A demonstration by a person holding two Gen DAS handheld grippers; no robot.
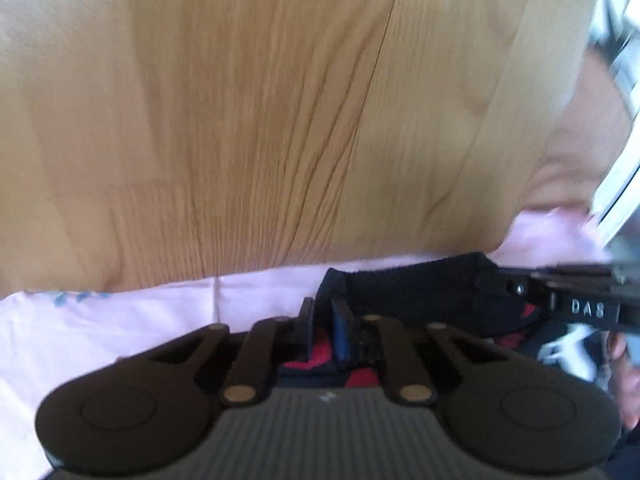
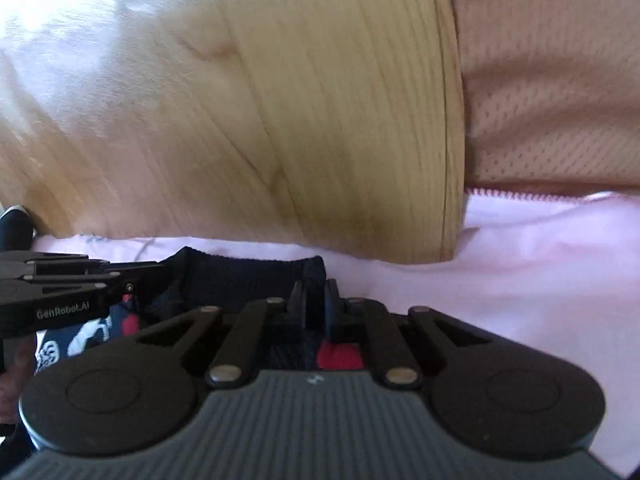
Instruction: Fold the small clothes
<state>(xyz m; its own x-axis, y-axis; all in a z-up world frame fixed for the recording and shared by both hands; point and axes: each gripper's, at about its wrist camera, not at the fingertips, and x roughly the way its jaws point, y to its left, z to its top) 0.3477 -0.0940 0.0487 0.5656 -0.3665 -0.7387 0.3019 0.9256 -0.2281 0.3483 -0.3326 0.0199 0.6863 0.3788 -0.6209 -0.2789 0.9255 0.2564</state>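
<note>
A pale wooden table (image 1: 260, 120) fills the background, with a light pink cloth (image 1: 140, 312) spread across its near edge and a peach mesh fabric (image 2: 552, 80) at the far right. The dark knitted garment (image 1: 416, 292), navy with red and white patches, lies on the pink cloth between the two tools. The left gripper (image 1: 324, 328) is closed on the garment's ribbed edge at one corner; the right gripper (image 2: 316, 308) is likewise clamped on the same edge at the other corner. Both tools point downward at a slant, side by side, each visible at the margin of the other's view. Judged step: the edge is pinched at two points, ready to be carried over. The next move probably calls for lifting both corners together, keeping the edge taut, and laying it evenly across the garment's lower part.
</note>
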